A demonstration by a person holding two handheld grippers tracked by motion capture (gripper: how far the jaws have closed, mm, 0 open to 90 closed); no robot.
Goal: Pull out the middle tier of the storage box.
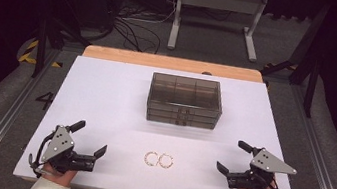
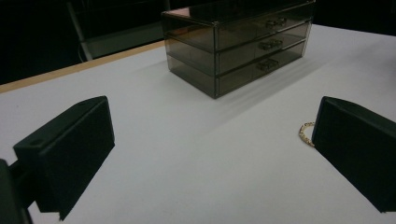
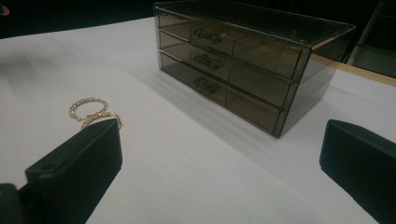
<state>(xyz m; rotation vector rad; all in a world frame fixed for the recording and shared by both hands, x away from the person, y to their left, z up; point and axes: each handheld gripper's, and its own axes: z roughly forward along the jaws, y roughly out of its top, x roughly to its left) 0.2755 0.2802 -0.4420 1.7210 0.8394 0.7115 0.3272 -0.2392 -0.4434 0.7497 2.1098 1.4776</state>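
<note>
High view: two gold rings (image 1: pixel 158 160) lie low centre on the desk (image 1: pixel 105 100), between left gripper (image 1: pixel 91 142) and right gripper (image 1: pixel 229 156), both spread wide, empty. "4" on the floor, left.
Left gripper view: ring at right jaw.
Right gripper view: rings upper left of left jaw.

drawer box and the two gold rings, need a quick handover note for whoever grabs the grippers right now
Left gripper: open, empty, resting near the left front of the white table.
Right gripper: open, empty, near the right front.
Two gold rings: lying side by side on the table between the grippers, untouched.
Smoky drawer box: mid-table behind the rings, all three drawers shut.
Done: nothing visible so far.
Left: likely open a drawer, pick up each ring, put it inside and close the drawer.
</note>
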